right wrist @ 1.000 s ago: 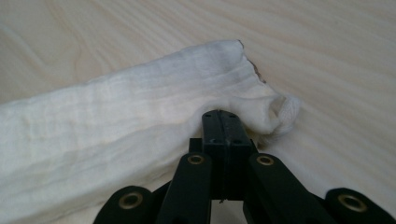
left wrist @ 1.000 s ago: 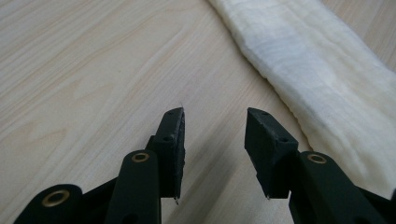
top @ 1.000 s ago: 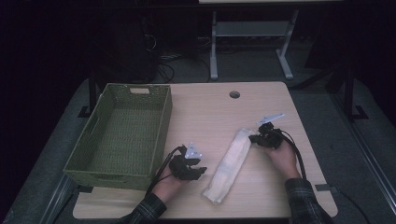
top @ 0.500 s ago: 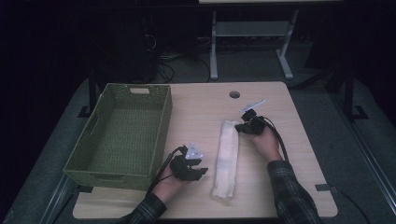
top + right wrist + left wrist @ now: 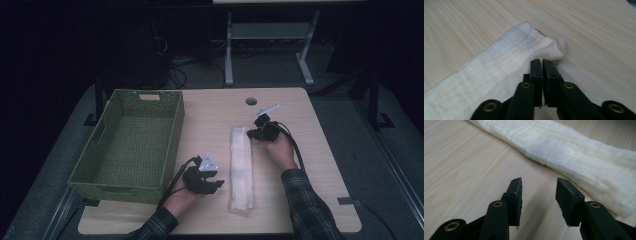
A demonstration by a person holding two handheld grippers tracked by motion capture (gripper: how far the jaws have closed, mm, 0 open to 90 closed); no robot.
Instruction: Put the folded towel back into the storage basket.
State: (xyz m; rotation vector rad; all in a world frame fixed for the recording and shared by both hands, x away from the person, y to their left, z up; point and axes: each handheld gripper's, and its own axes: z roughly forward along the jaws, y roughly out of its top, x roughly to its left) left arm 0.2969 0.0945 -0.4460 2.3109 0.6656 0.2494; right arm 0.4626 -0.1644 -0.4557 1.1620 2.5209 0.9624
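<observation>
From above, we see the green basket at the table's left, then our left gripper just beside the near half of the rolled white cloth, which lies lengthwise mid-table, and our right gripper at its far end. The left gripper view adds that its fingers stand apart over bare wood, the cloth lying just beyond them. The right gripper view shows fingers nearly together, having just begun to part, with the cloth's bunched corner at their tips; whether they pinch it, we cannot tell.
</observation>
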